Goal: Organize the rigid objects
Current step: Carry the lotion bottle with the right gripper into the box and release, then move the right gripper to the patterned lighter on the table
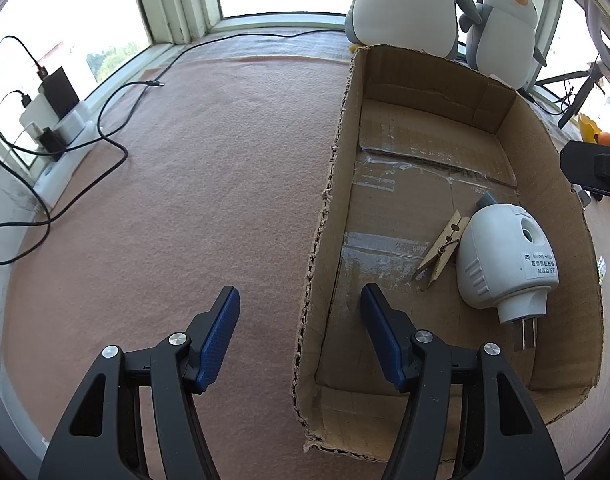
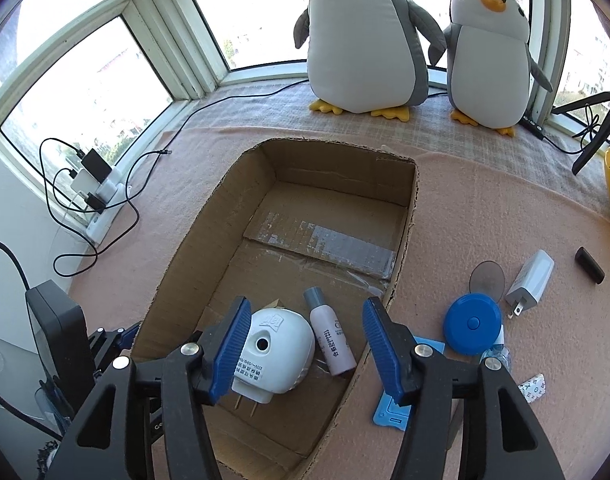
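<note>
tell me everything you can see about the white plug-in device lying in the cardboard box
The white plug-in device is a rounded, egg-shaped shell of smooth plastic with side ribs, a round dark hole, a printed label and two flat metal prongs. It lies on its side on the floor of the cardboard box, near one end, prongs toward the cameras. A wooden clothespin rests against one side, a small lavender bottle lies along the other. Neither gripper holds it.

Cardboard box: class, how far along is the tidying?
Done: the cardboard box already holds the white plug-in device, small bottle and wooden clothespin. In hand: nothing; the right tongs and left tongs are open. Left: blue round case, white charger and black stick on the mat.
</note>
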Demonstrator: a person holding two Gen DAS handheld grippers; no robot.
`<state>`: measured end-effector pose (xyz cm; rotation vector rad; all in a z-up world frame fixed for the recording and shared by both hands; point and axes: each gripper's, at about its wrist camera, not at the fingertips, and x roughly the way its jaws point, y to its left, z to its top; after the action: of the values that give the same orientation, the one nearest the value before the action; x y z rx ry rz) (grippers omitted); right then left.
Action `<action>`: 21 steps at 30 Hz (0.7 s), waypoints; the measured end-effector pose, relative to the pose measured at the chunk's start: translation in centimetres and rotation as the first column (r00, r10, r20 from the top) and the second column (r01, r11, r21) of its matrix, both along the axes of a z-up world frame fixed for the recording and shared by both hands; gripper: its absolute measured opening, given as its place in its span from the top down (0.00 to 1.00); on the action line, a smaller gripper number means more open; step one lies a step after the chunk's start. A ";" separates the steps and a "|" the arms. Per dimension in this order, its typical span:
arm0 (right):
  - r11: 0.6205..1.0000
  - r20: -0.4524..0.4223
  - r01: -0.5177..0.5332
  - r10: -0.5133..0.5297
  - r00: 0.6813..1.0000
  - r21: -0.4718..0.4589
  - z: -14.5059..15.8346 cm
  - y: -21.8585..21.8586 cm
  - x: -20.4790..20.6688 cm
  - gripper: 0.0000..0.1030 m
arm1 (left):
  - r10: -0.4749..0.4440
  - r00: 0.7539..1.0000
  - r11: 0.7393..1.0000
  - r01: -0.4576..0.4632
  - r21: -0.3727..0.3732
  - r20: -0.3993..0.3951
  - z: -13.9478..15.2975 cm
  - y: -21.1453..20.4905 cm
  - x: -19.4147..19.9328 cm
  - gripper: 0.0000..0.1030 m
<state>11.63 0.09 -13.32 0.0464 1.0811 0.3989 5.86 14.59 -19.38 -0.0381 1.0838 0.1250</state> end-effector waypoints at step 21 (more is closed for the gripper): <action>0.989 0.051 0.142 -0.144 0.988 0.035 2.6 -7.2 -0.5 0.47 | -0.007 1.000 1.000 0.007 -0.001 0.004 0.0 0.2 -0.1 0.39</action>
<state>11.11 -7.12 -10.71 0.1392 1.0118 0.2863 5.77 14.76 -19.35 -0.0357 1.0796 0.1177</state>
